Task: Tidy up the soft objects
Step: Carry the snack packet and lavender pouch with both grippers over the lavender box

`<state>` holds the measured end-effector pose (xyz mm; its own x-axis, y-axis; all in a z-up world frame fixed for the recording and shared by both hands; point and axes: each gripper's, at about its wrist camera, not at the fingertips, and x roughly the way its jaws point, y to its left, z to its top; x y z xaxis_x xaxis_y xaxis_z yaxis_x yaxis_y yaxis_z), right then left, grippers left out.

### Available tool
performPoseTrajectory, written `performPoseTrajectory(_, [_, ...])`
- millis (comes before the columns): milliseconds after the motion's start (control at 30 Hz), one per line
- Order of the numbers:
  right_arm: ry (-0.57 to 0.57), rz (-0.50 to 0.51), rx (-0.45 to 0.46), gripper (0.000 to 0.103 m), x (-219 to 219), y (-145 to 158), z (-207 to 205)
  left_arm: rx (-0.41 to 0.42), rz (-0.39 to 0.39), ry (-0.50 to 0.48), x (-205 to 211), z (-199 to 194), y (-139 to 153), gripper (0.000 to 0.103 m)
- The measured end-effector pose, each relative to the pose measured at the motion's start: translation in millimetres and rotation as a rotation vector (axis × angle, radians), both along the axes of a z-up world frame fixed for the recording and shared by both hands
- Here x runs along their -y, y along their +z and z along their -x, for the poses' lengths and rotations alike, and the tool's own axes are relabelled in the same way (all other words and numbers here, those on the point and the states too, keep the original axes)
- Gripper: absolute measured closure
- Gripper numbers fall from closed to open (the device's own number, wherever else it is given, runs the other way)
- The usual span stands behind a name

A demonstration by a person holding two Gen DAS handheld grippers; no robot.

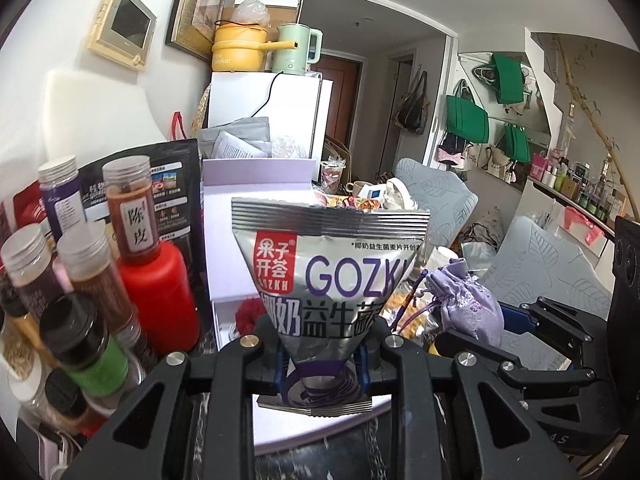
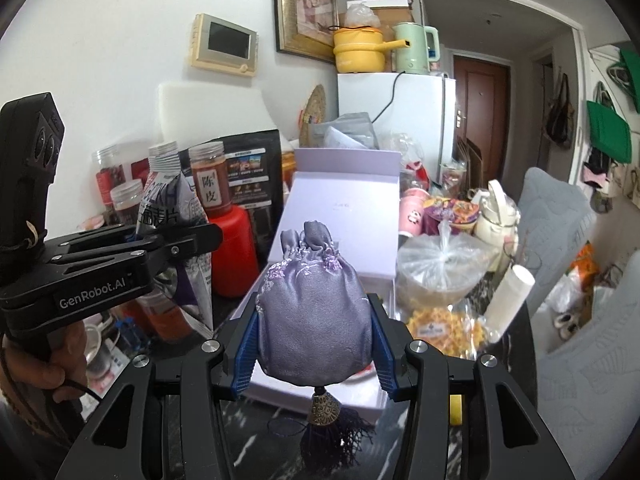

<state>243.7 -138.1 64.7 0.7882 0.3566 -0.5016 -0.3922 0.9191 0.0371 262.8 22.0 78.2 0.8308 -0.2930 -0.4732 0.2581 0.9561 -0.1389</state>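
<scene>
My left gripper (image 1: 320,364) is shut on the lower end of a silver and purple snack packet (image 1: 332,272), which stands upright in the air between the blue pads. From the right wrist view the same packet (image 2: 172,216) shows at the left, pinched in the left gripper (image 2: 176,248). My right gripper (image 2: 316,344) is shut on a lilac satin drawstring pouch (image 2: 312,312), with its dark tassel (image 2: 332,428) hanging below. The pouch (image 1: 468,300) also appears at the right of the left wrist view. An open pale lilac box (image 2: 340,208) lies just behind both.
Spice jars (image 1: 128,208), a red bottle (image 1: 160,292) and a black bag stand at the left. A tied plastic bag (image 2: 440,268), a white roll (image 2: 508,300), cups and snack packs crowd the right. Grey cushioned chairs (image 1: 532,264) and a white fridge (image 2: 404,112) stand beyond.
</scene>
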Motion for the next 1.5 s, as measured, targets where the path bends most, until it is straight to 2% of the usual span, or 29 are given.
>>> performPoseTrajectory(367, [0.029,-0.016,0.026,0.054,-9,-1,-52,-0.013,-0.022,0.016,-1,-48,-10,0.078])
performPoseTrajectory(700, [0.053,-0.011,-0.025,0.054,-23,-31,-89,-0.116,-0.029,0.031,-6,-82,-50,0.078])
performPoseTrajectory(867, [0.057,-0.015,-0.083,0.054,-24,-54,-103,-0.18,-0.044,0.026,-5,-92,-70,0.078])
performPoseTrajectory(1167, [0.048,-0.018,-0.171,0.054,-21,-86,-110,-0.265,-0.066,0.002,3,-96,-99,0.078])
performPoseTrajectory(1500, [0.029,-0.013,-0.253,0.054,-13,-111,-96,-0.376,-0.095,-0.029,14,-91,-128,0.078])
